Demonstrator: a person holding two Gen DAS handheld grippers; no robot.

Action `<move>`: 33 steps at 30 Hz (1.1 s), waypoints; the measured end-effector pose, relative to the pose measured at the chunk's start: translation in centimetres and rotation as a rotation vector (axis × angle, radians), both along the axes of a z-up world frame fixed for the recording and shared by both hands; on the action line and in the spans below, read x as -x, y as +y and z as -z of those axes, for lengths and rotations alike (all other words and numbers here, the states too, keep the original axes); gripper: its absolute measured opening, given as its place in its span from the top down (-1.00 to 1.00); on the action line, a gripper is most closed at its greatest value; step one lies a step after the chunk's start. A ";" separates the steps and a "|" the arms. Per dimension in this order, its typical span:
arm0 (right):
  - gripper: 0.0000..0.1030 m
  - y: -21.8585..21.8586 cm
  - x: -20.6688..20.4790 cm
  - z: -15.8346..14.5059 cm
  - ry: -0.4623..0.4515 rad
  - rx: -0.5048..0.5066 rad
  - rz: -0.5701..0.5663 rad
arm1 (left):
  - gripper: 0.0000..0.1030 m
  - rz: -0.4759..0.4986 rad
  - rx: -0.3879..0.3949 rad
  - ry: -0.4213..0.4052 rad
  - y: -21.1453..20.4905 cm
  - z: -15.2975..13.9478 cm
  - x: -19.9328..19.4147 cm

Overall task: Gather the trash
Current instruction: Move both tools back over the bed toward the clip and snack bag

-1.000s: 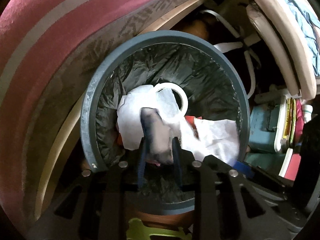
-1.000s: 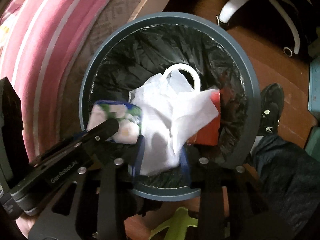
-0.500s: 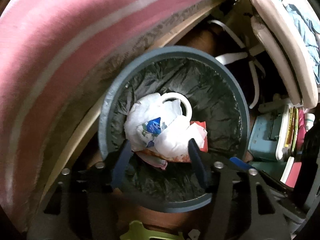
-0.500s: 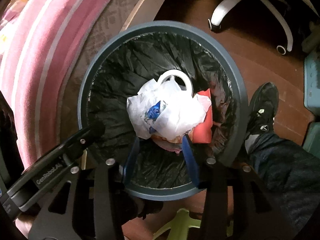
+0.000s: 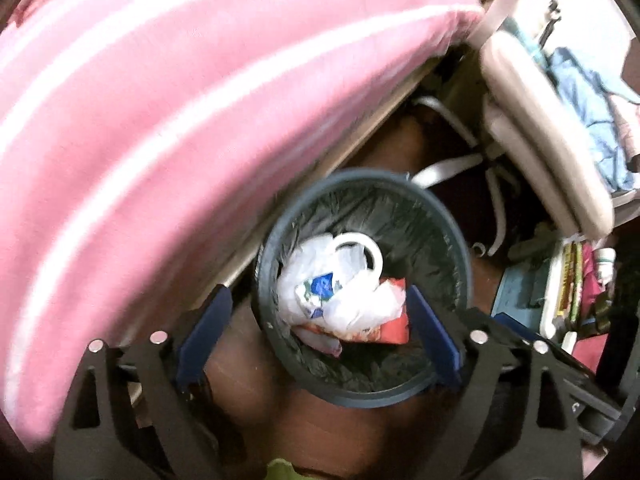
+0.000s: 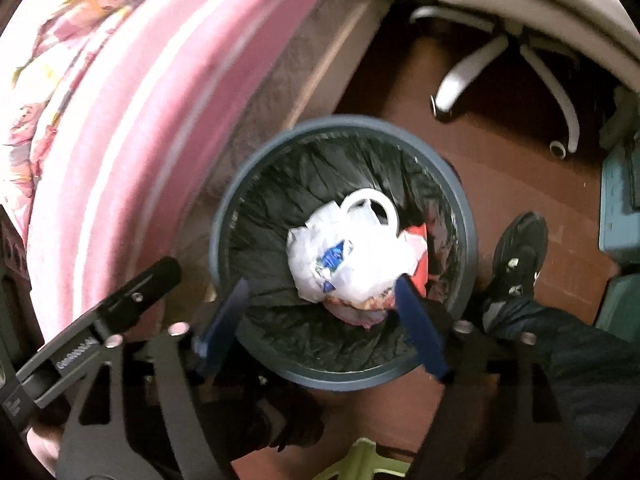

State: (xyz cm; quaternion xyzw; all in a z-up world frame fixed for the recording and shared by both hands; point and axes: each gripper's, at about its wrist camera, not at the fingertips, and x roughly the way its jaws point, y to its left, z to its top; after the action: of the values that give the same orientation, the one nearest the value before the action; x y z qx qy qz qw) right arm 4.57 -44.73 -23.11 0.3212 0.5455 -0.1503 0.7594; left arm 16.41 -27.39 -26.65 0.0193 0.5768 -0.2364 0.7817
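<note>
A dark blue round bin [image 5: 360, 400] [image 6: 344, 380] with a black liner stands on the floor below both grippers. In it lies a crumpled white wad [image 5: 348, 304] [image 6: 356, 264] with a blue-printed packet [image 5: 322, 284] [image 6: 332, 258] tucked into it. A white ring [image 5: 372, 252] [image 6: 384, 204] and a red wrapper [image 5: 394, 328] [image 6: 420, 276] lie beside the wad. My left gripper [image 5: 318, 296] hangs high over the bin, its jaws opening with nothing held between them. My right gripper [image 6: 320, 284] also hangs above the bin, jaws opening and empty. The left gripper's black body [image 6: 100, 332] shows at the lower left.
Pink striped bedding [image 5: 160, 120] [image 6: 120, 140] overhangs the bin's left side. A white chair base [image 6: 500, 60] [image 5: 452, 168] stands behind the bin on the brown floor. A person's black shoe [image 6: 516, 260] is right of the bin. A teal box [image 5: 524, 288] sits at the right.
The left gripper let go of the printed packet and the right let go of the white tissue; both now lie in the bin. Both grippers rose and their jaws spread wide.
</note>
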 end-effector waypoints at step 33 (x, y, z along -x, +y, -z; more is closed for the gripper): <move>-0.69 15.8 -9.9 -16.8 -0.580 0.099 -0.443 | -0.72 -0.445 0.087 -0.367 19.7 -14.2 -1.2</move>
State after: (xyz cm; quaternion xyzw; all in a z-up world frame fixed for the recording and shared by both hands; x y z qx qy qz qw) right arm 14.44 -28.93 -6.27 0.1873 0.3561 0.0886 0.9112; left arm 17.65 -7.71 -12.42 -0.0986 0.4052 -0.0763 0.9057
